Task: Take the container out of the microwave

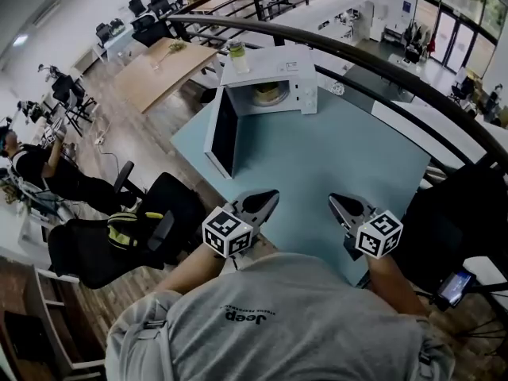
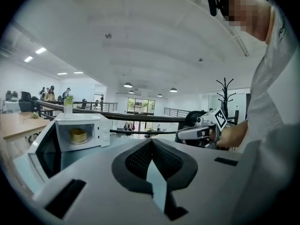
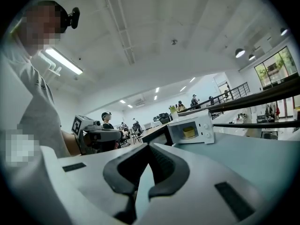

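A white microwave (image 1: 274,74) stands at the far end of the light blue table (image 1: 317,165), with its door (image 1: 223,133) swung open to the left. A yellowish container (image 1: 267,94) sits inside; it also shows in the left gripper view (image 2: 78,135) and the right gripper view (image 3: 189,132). My left gripper (image 1: 272,194) and right gripper (image 1: 334,199) hover side by side over the near table edge, well short of the microwave. Both are shut with nothing between the jaws (image 2: 151,142) (image 3: 149,146).
A bottle (image 1: 237,56) stands on top of the microwave. A black railing (image 1: 381,66) curves behind the table. Black office chairs (image 1: 135,228) sit to the left of the table, and a dark bag (image 1: 452,228) lies to the right.
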